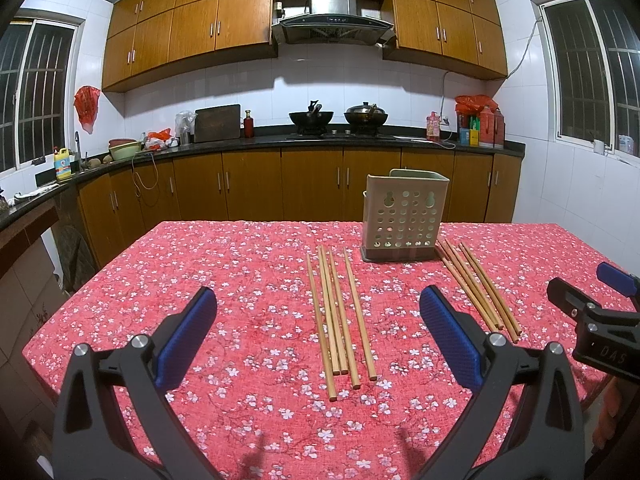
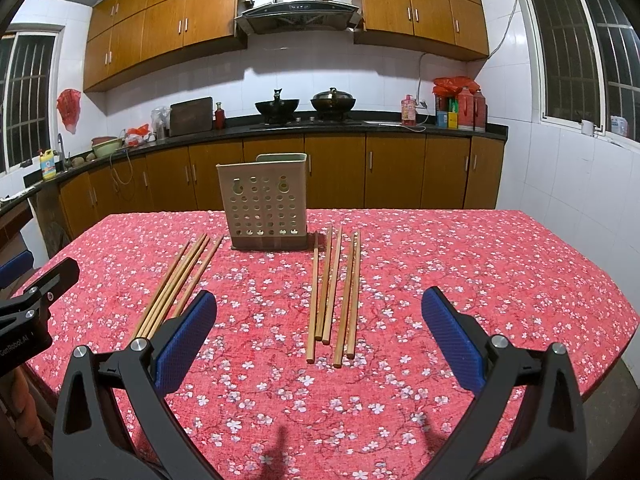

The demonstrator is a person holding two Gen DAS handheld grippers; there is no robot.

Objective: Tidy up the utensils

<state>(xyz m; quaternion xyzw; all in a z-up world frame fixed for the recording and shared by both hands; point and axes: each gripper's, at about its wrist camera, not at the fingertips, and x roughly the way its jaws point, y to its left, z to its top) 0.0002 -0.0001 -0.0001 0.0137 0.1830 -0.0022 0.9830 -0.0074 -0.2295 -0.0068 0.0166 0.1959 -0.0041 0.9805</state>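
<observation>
A beige perforated utensil holder stands upright on the red floral tablecloth; it also shows in the right wrist view. Several wooden chopsticks lie left of the holder, and another group lies to its right. In the right wrist view the same groups are the left chopsticks and the right chopsticks. My left gripper is open and empty above the left group. My right gripper is open and empty above the right group.
The right gripper shows at the right edge of the left wrist view; the left gripper shows at the left edge of the right wrist view. Behind the table runs a kitchen counter with woks, bottles and wooden cabinets.
</observation>
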